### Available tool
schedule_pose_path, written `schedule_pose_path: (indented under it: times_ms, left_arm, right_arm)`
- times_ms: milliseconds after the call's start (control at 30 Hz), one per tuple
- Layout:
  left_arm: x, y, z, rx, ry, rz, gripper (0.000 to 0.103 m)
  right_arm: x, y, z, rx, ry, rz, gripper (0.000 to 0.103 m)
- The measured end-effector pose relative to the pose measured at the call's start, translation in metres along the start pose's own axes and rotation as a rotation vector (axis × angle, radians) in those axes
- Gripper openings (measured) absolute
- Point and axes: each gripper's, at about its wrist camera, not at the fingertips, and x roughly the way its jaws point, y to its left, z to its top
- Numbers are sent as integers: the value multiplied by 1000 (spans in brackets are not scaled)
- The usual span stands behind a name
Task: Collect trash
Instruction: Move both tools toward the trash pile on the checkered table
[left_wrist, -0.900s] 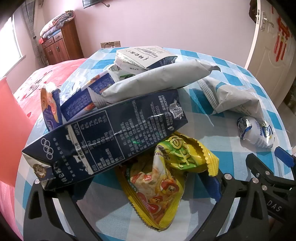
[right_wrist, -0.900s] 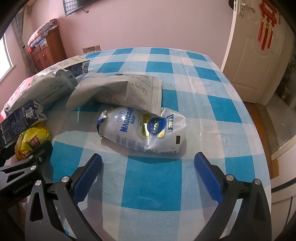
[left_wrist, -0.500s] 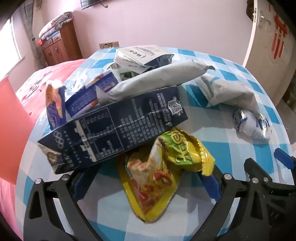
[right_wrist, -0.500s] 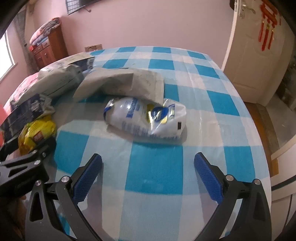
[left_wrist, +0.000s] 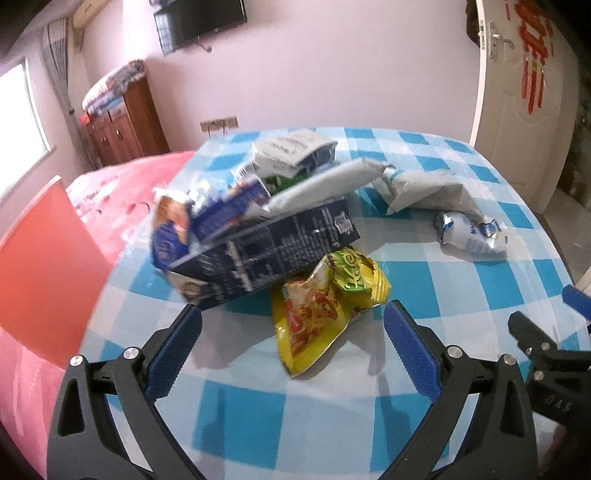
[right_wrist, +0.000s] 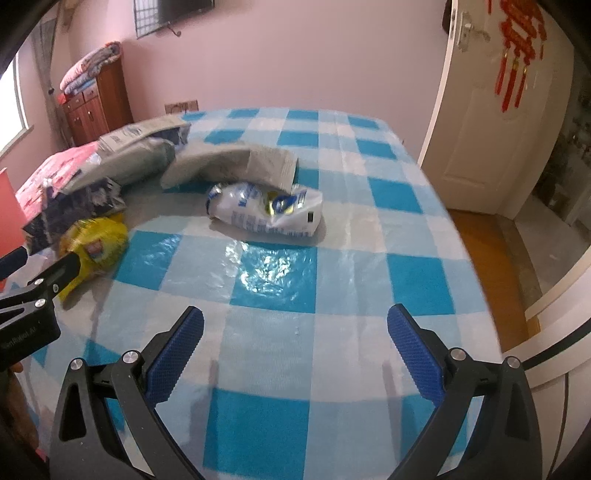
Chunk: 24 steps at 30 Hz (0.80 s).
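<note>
Trash lies scattered over a table (right_wrist: 332, 417) covered in a blue and white checked cloth, most of it heaped toward the table's left edge and far left corner. No bin or bag shows in either view, so where the trash should go cannot be told.

Largest is the heap itself. A long dark blue carton (left_wrist: 266, 254) lies tilted across its front, with a grey pouch (left_wrist: 321, 184) resting on top and smaller blue and white packets behind.

Just in front of the carton, partly tucked under it, sits a crumpled yellow snack bag (left_wrist: 317, 314), nearest the near edge.

Near the middle of the table a flat grey bag (right_wrist: 236, 162) lies with its open end over a crumpled white and blue milk pouch (right_wrist: 266, 210), the two touching.

Smallest in view are the tools. The left gripper (left_wrist: 291, 339) hangs above the cloth, jaws spread wide and empty, aimed at the yellow snack bag. The right gripper (right_wrist: 295, 343) is likewise wide and empty, aimed toward the milk pouch but well short of it.

To do this step well, each gripper should probably come down over its loose piece, straddling a crumpled ridge before closing. Taking the yellow bag first risks tipping the carton, so it likely needs a slow pull toward the near edge.
</note>
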Motion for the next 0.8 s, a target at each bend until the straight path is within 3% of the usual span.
schedule_pose_path:
  times_ms: [367,800]
  left_arm:
    - [-58,26,2,-30,-114,18,99]
    - [-99,47,-1,-65,-205,28,99]
  right_arm:
    - [-69,6,8,6,-161,18,99]
    - [-118,15,7,7,-264,12,99]
